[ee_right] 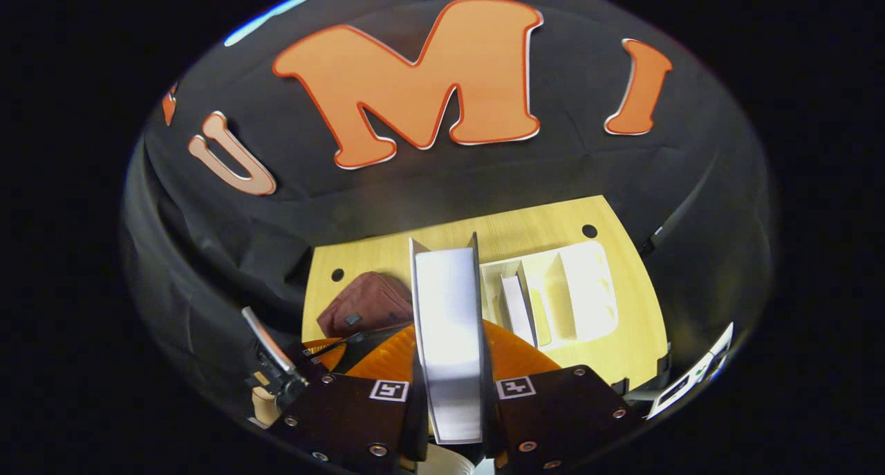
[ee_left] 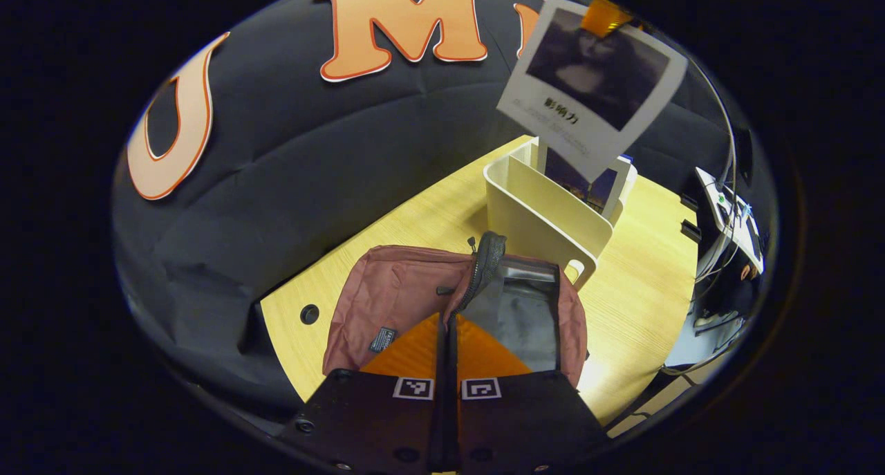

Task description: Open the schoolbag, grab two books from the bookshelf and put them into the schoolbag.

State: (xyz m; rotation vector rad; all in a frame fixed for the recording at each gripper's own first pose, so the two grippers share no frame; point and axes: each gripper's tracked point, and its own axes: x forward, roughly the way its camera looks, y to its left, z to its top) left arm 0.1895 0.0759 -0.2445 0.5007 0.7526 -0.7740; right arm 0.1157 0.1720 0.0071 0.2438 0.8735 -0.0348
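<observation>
Now the right claw (ee_right: 449, 392) clamps a white-covered book (ee_right: 448, 323) aloft, the left claw (ee_left: 448, 364) clenched on the dusty-red fabric schoolbag's (ee_left: 394, 288) zipper flap (ee_left: 484, 261), so lowering it into the bag's mouth at seven o'clock comes next.

Camera placement, two gripper-mounted fisheye views

Left gripper view: low and close over the schoolbag (ee_left: 415, 302), facing along the table (ee_left: 643, 302) toward the bookshelf (ee_left: 546, 219) and booth wall. Right gripper view: high above, looking steeply down past a held book (ee_right: 448, 337) at the table. Shared: schoolbag (ee_right: 366, 302), bookshelf (ee_right: 567, 295), tabletop (ee_right: 622, 350), wall
</observation>
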